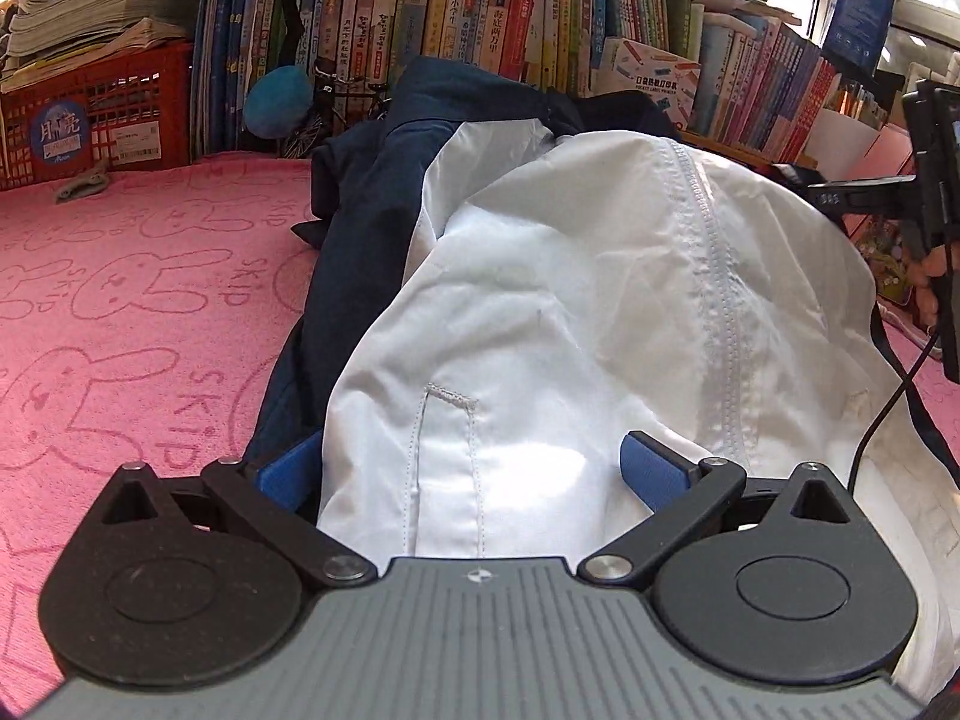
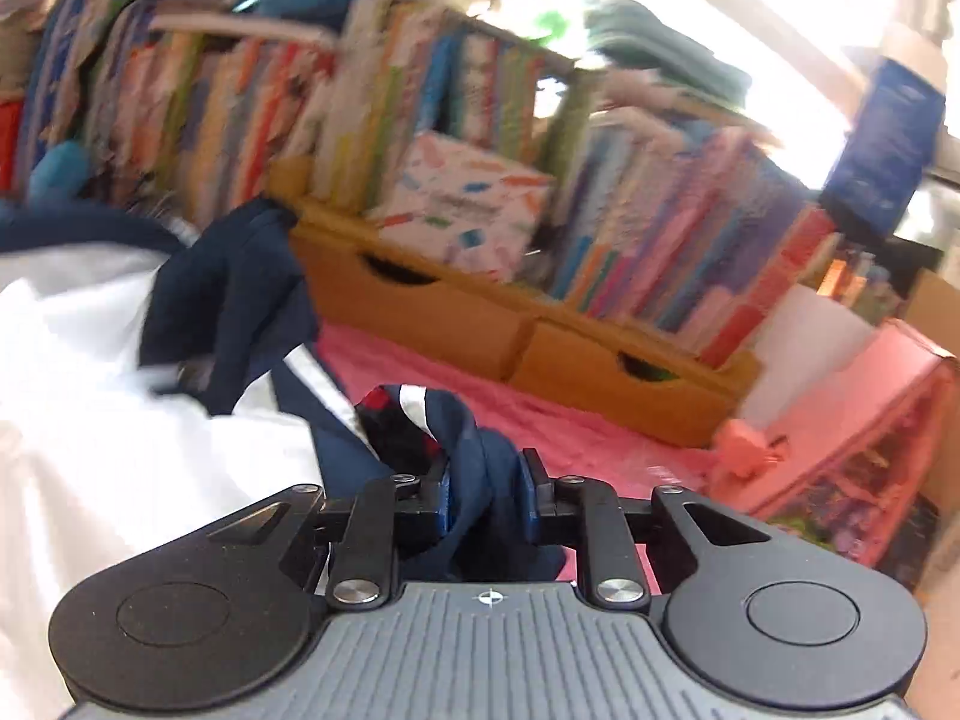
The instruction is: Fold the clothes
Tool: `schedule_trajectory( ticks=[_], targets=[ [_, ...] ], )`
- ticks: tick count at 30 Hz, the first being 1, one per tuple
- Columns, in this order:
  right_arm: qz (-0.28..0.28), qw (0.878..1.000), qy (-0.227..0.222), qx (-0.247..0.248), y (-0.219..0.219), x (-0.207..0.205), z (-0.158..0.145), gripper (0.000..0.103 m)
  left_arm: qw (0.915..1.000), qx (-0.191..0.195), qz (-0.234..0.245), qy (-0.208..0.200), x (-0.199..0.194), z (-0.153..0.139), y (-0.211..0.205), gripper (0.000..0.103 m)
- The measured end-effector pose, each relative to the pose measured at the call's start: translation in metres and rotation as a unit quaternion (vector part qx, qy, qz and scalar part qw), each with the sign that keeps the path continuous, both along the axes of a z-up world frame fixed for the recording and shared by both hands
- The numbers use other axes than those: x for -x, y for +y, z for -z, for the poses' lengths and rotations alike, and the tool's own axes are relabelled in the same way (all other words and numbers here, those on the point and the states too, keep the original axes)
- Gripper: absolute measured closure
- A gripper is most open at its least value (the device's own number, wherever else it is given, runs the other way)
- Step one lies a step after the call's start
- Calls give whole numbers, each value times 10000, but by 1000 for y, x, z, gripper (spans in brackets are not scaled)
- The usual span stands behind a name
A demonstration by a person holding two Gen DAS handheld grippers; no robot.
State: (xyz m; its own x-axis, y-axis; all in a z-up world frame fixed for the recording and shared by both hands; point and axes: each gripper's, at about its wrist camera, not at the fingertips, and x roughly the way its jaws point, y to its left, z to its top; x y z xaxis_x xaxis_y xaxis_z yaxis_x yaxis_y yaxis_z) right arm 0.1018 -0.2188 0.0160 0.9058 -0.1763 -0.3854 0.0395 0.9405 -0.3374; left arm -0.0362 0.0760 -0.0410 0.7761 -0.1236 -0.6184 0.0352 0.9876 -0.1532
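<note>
A white and navy jacket [image 1: 540,300] lies bunched on a pink towel [image 1: 132,300] patterned with rabbits, in front of a row of books [image 1: 480,18] and a red crate [image 1: 96,114]. The left hand-held gripper [image 1: 474,474] stands wide open, its blue pads on either side of the jacket's white fabric and not pinching it. The right hand-held gripper [image 2: 483,498] is clamped on a bunched navy fold [image 2: 480,468] at the jacket's edge; its view is blurred.

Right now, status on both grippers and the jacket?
Left gripper open, white jacket panel lying between its fingers. Right gripper shut on navy sleeve end. Jacket bunched on pink towel, unfolded. Nothing blocking.
</note>
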Motion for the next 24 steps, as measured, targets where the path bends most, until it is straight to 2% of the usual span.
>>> schedule_trajectory(
  ticks=[2,3,4,5,6,7,8,10,13,15,16,18,19,20,21,23,24],
  targets=[
    [646,9966,-485,-159,-29,10,-11,82,10000,-31,3,7,0,0,-1,0],
    [955,9934,-575,-269,-44,13,-14,81,10000,-45,4,10,0,0,-2,0],
    [1182,9909,-483,-422,-60,13,-15,75,10000,-55,4,12,0,0,-2,0],
    [1290,9893,-311,-602,-74,12,-14,61,10000,-59,5,13,0,0,-2,0],
    [1338,9877,-166,-793,-86,13,-12,52,10000,-67,5,15,0,0,-3,0],
    [1361,9868,-80,-870,-94,15,-10,41,10000,-77,6,19,0,0,-3,0],
    [1373,9869,-37,-842,-98,19,-9,35,10000,-93,6,23,0,0,-3,0],
    [1418,9876,-80,-670,-94,28,-8,28,9999,-135,8,34,0,0,-5,0],
    [1390,9877,-373,-609,-75,38,-21,26,9998,-191,9,49,0,0,-6,0],
    [1313,9862,-788,-623,-53,48,-37,14,9997,-225,11,58,-1,0,-7,0],
    [1282,9843,-1057,-593,-41,54,-46,0,9997,-237,11,62,-1,0,-7,0],
    [1203,9782,-1610,-524,-10,65,-65,0,9997,-248,13,65,-1,0,-7,0],
    [1042,9763,-1799,-609,4,69,-74,0,9997,-251,12,66,-1,0,-8,0],
    [597,9795,-1768,-764,19,72,-82,0,9997,-249,11,65,-1,0,-8,0],
    [-116,9834,-1525,-980,35,71,-88,0,9997,-247,11,64,0,0,-8,0],
    [-1488,9789,-581,-1278,79,57,-88,0,9997,-247,11,65,0,0,-7,0],
    [-1890,9722,-150,-1374,104,47,-81,0,9997,-246,11,65,0,0,-7,0]
  ],
)
